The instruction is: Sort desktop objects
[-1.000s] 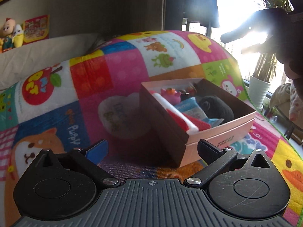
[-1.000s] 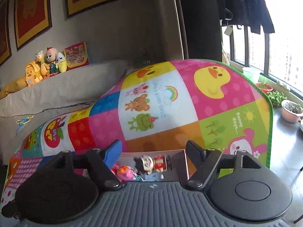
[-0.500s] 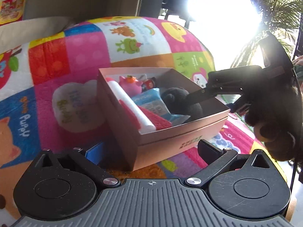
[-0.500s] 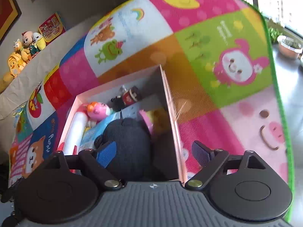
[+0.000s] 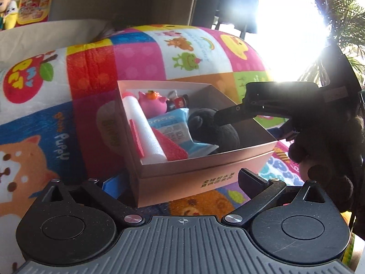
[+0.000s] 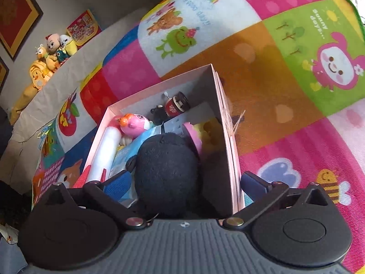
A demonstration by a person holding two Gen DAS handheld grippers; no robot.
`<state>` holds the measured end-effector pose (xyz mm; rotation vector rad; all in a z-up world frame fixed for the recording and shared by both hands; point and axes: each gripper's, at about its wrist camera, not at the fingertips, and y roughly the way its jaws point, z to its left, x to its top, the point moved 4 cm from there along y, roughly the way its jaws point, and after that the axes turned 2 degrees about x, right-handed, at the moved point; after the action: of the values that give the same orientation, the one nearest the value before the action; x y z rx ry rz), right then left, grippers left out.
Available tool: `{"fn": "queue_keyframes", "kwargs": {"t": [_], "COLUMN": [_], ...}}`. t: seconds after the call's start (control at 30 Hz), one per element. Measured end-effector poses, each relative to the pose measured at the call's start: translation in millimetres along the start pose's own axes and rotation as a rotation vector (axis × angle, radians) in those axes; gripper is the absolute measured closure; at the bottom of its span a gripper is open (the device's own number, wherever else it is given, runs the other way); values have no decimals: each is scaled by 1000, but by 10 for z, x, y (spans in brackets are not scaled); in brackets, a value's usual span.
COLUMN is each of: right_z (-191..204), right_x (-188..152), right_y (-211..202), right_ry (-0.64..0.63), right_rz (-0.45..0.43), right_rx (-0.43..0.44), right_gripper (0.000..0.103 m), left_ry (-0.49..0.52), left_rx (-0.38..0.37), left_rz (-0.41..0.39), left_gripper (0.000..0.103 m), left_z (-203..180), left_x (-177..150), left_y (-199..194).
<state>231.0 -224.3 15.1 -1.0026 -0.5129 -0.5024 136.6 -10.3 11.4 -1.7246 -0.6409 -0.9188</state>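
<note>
A pink open box (image 5: 205, 173) lies on the patchwork play mat and holds a black plush (image 5: 216, 134), a pink pig toy (image 5: 151, 102), a white foam roll (image 5: 146, 127) and a blue packet (image 5: 173, 127). My left gripper (image 5: 180, 180) is open, and the box's near corner sits between its fingers. My right gripper (image 6: 186, 182) hangs over the box (image 6: 228, 141) with its jaws opening. The black plush (image 6: 166, 169) and the box's right wall stand between its fingers, and the pads do not press on the plush. One right fingertip (image 5: 222, 117) reaches over the plush from the right.
The colourful mat (image 6: 285, 91) covers the whole surface. A small red and black figure (image 6: 175, 106) lies at the box's far end. Beyond the mat are a beige cushion with plush dolls (image 6: 52, 52) and framed pictures on the wall. A potted palm (image 5: 337, 22) stands by the bright window.
My right gripper has come down from above the mat to straddle the black plush and the box wall, with its fingers spreading wider. The box looks nearer in the left wrist view.
</note>
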Motion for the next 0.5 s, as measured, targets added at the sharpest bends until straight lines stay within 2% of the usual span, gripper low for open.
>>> {"fn": "queue_keyframes", "kwargs": {"t": [0.1,0.27,0.4,0.5], "right_z": [62,116,175,179], "right_x": [-8,-268,-709,-1088], "right_y": [-102,-578,-798,-792], "right_ry": [-8,-70,-181,-264], "right_rz": [-69,-204,-198,-142], "right_rx": [0,-72,-139,-181], "right_gripper": [0,0,0,0], "left_ry": [-7,-45,-13,1], "left_rx": [67,139,191,235], "left_rz": [-7,11,6,29], "left_gripper": [0,0,0,0], "left_z": [116,178,42,-72], "left_x": [-37,-208,-356,-461], "left_y": [-155,-408,-530,-538]}}
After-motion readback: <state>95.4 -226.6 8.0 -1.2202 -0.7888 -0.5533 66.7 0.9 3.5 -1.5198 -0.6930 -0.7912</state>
